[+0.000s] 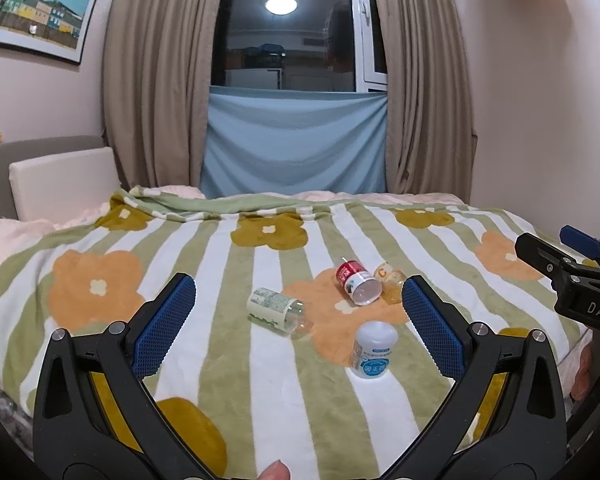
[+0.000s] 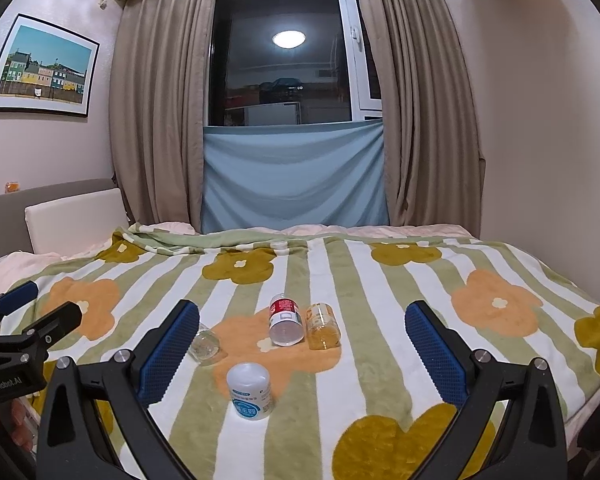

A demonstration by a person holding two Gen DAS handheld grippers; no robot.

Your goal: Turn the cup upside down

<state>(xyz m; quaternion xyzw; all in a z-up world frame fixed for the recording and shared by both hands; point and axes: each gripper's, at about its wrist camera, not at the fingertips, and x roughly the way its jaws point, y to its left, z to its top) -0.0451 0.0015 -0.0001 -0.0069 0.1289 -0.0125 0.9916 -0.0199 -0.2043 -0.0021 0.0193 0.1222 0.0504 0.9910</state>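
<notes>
Several small cups lie on a striped flower blanket (image 1: 204, 280). A clear cup with a green label (image 1: 278, 309) lies on its side; in the right wrist view (image 2: 205, 345) my finger partly hides it. A red-labelled cup (image 1: 356, 282) (image 2: 285, 319) and an amber cup (image 1: 391, 282) (image 2: 322, 326) lie on their sides next to each other. A white cup (image 1: 372, 349) (image 2: 250, 391) stands with its closed end up. My left gripper (image 1: 298, 320) is open and empty, short of the cups. My right gripper (image 2: 302, 346) is open and empty too.
The bed reaches back to a white headboard cushion (image 1: 64, 184) at the left and curtains (image 1: 156, 80) with a blue cloth (image 1: 296, 144) at the window. A wall (image 2: 548, 140) runs along the bed's right side. Each gripper shows at the edge of the other's view.
</notes>
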